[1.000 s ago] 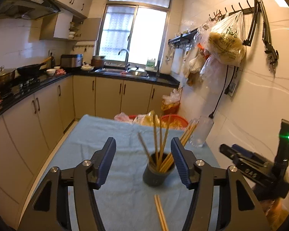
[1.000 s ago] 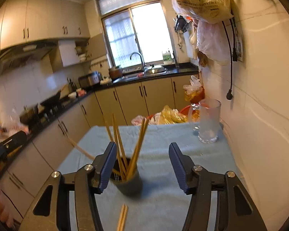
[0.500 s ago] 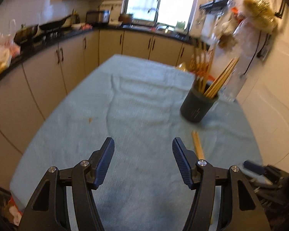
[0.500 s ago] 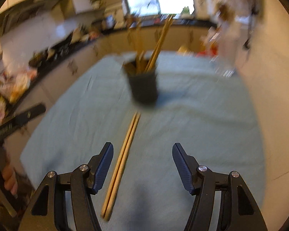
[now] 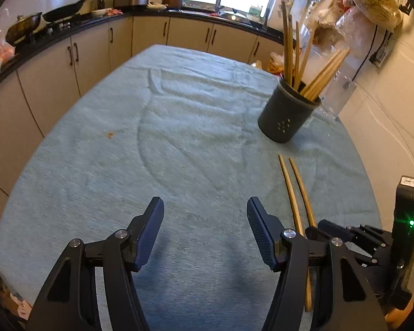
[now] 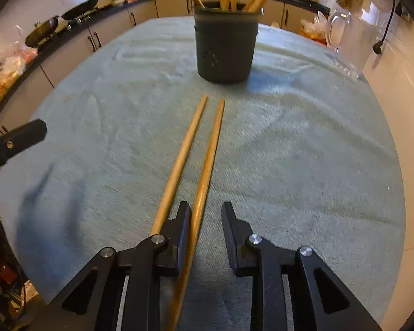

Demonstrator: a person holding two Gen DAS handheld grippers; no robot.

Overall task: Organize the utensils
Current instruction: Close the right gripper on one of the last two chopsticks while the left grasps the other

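Note:
Two wooden chopsticks (image 6: 204,149) lie side by side on the pale blue cloth, pointing at a dark grey holder (image 6: 225,45) with several chopsticks standing in it. My right gripper (image 6: 205,220) is low over their near ends, jaws partly open, the right chopstick between the fingers and the left one outside the left finger. In the left wrist view the pair (image 5: 296,193) lies right of my open, empty left gripper (image 5: 205,220), with the holder (image 5: 288,113) beyond. The right gripper (image 5: 353,237) shows at lower right there.
A clear glass jug (image 6: 350,44) stands at the table's back right near the wall. The cloth-covered table (image 5: 151,151) has kitchen cabinets (image 5: 77,63) to its left and behind. The left gripper's finger (image 6: 16,140) shows at the left edge of the right wrist view.
Both grippers have tilted down and dropped toward the table. The right gripper has come down over the near ends of the loose chopsticks and its jaws have narrowed. The left stays wide open.

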